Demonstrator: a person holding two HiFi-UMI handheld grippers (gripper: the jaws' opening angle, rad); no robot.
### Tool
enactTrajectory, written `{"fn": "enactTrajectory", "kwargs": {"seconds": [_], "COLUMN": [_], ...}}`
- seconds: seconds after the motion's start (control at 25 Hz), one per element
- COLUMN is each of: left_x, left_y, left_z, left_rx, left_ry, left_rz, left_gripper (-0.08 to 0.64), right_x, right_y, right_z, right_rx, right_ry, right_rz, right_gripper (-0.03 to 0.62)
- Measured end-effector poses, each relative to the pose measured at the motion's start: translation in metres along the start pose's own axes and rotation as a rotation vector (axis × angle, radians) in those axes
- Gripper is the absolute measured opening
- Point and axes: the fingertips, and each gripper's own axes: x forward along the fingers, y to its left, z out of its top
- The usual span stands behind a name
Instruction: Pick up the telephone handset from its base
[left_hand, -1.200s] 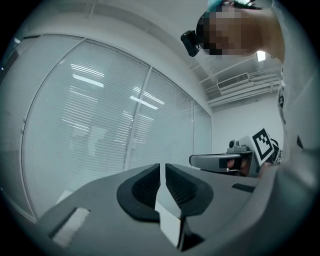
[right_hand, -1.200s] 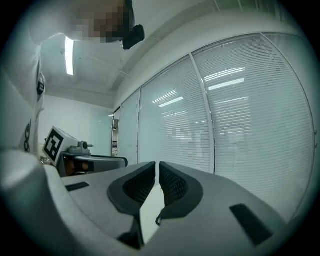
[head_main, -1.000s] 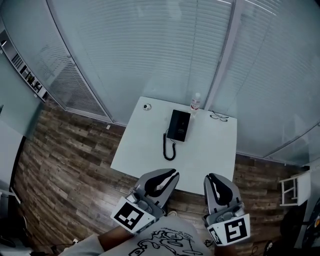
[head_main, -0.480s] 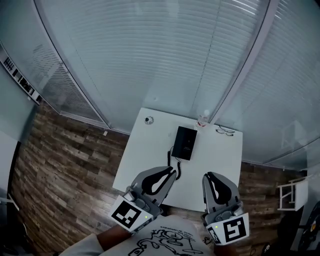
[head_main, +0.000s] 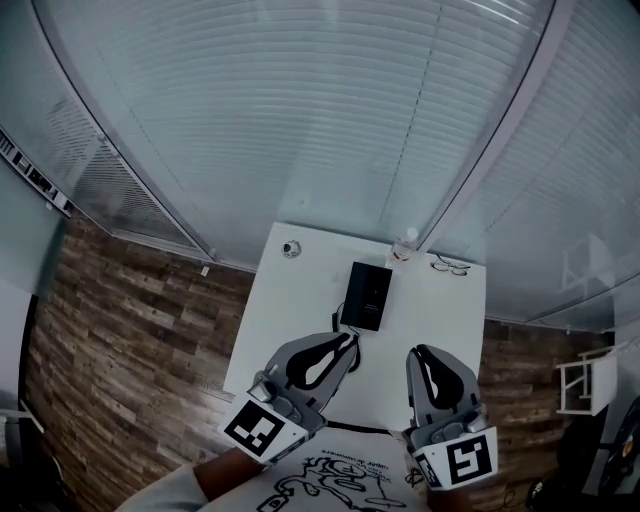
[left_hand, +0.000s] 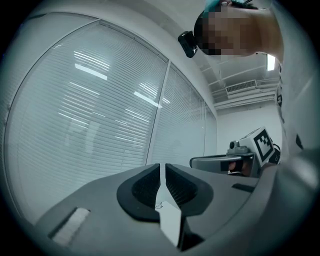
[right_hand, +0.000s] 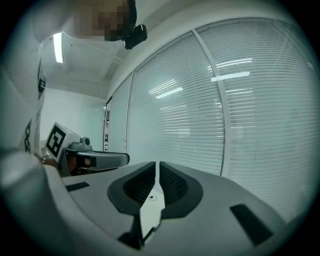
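Table (head_main: 283, 318) nearer; left tool (head_main: 349, 343), right tool (head_main: 418, 354) closed (empty).

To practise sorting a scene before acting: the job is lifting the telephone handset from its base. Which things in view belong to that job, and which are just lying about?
Belong to the job:
telephone, handset and base
left gripper, shut
right gripper, shut

Just lying about, on the white table:
bottle
glasses
small round object

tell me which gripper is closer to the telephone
The left gripper: in the head view its tips sit just short of the telephone's near end, while the right gripper is off to the side, further from it.
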Motion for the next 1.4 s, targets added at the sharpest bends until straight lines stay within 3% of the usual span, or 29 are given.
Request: {"fn": "enactTrajectory", "kwargs": {"seconds": [0.2,0.32,0.68,1.08,1.4], "left_x": [0.02,0.033,0.054,0.074,0.085], "left_y": [-0.003,-0.012,-0.002,0.026,0.057], "left_z": [-0.012,-0.004,-0.025,-0.08,-0.146], "left_rx": [0.01,-0.004,-0.015,-0.022,-0.005], "left_ry": [0.04,-0.007,0.066,0.168,0.273], "left_rz": [-0.006,-0.015,0.025,0.034,0.063], "left_gripper": [0.032,0.032,0.034,0.034,0.04], "right_x": [0.0,-0.002,0.004,0.028,0.047], "right_y": [-0.021,-0.034,-0.055,-0.06,-0.059], "right_z": [-0.006,-0.007,-0.025,-0.073,-0.109], "right_rx": [0.002,0.011,0.035,0.059,0.079], "right_ry": [0.012,0.019,0.054,0.132,0.176], "right_rz": [0.002,0.001,0.014,0.027,0.044], "right_gripper": [0.021,0.021,0.021,0.021,0.021]}}
